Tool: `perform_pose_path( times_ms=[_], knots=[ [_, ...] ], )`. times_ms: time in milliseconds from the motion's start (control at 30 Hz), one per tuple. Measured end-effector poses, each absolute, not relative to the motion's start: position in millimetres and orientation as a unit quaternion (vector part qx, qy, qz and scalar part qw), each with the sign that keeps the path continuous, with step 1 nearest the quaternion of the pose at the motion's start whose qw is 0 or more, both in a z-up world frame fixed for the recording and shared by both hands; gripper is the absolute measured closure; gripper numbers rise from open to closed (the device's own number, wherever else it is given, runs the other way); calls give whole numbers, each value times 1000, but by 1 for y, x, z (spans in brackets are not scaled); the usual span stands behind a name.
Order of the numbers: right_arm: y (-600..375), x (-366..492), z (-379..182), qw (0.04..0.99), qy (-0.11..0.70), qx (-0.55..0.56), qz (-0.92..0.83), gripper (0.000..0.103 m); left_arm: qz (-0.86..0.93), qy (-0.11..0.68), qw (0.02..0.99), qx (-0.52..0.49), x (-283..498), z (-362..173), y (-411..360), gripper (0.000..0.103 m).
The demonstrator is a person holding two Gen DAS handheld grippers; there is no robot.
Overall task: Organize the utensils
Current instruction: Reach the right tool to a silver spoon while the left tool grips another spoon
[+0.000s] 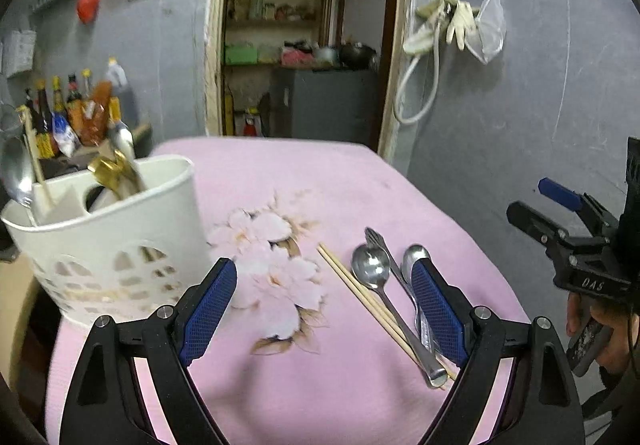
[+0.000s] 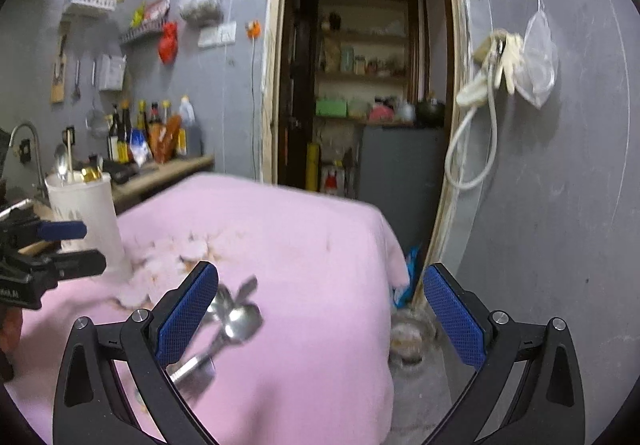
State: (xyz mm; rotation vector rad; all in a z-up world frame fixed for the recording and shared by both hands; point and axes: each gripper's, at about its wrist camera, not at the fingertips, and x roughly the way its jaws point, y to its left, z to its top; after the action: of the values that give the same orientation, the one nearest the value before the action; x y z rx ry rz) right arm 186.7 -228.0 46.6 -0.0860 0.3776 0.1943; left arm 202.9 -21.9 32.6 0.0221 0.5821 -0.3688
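Observation:
A white utensil holder (image 1: 108, 241) stands at the table's left, with a steel spoon, a chopstick and gold utensils in it; it also shows in the right wrist view (image 2: 86, 213). On the pink cloth lie a pair of chopsticks (image 1: 360, 297), a steel spoon (image 1: 372, 269), a fork (image 1: 380, 241) and a second spoon (image 1: 414, 255). My left gripper (image 1: 324, 301) is open and empty above the cloth, its right finger over the second spoon. My right gripper (image 2: 320, 305) is open and empty over the table's right edge, with blurred spoons (image 2: 240, 321) by its left finger.
The table (image 1: 320, 173) has a pink flowered cloth. Sauce bottles (image 1: 76, 113) stand on a counter behind the holder. A doorway (image 1: 304, 45) opens onto shelves. Gloves and a hose (image 1: 444, 25) hang on the grey wall. A floor drain (image 2: 408, 337) lies beside the table.

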Motion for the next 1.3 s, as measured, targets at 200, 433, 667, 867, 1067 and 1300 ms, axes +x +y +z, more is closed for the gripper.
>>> perform_pose_path(
  times_ms=[200,433,667,867,1067,1300],
  knots=[
    [-229,200,24,957,260,-45,119,0,-185,332,925,5,224,18,-31,19],
    [-226,214,8,934,317,-35,163,25,-218,381,898,-7,251,5,-37,52],
    [-213,228,-5,916,352,-51,188,50,-231,414,880,-23,273,-6,-39,71],
    [-203,240,-6,902,372,-60,210,63,-242,436,865,-51,295,-7,-34,75],
    [-199,252,-6,893,387,-56,221,71,-257,450,853,-61,313,-8,-38,82],
    [-193,254,-6,890,387,-66,233,93,-258,449,853,-58,318,-9,-39,96]
  ],
)
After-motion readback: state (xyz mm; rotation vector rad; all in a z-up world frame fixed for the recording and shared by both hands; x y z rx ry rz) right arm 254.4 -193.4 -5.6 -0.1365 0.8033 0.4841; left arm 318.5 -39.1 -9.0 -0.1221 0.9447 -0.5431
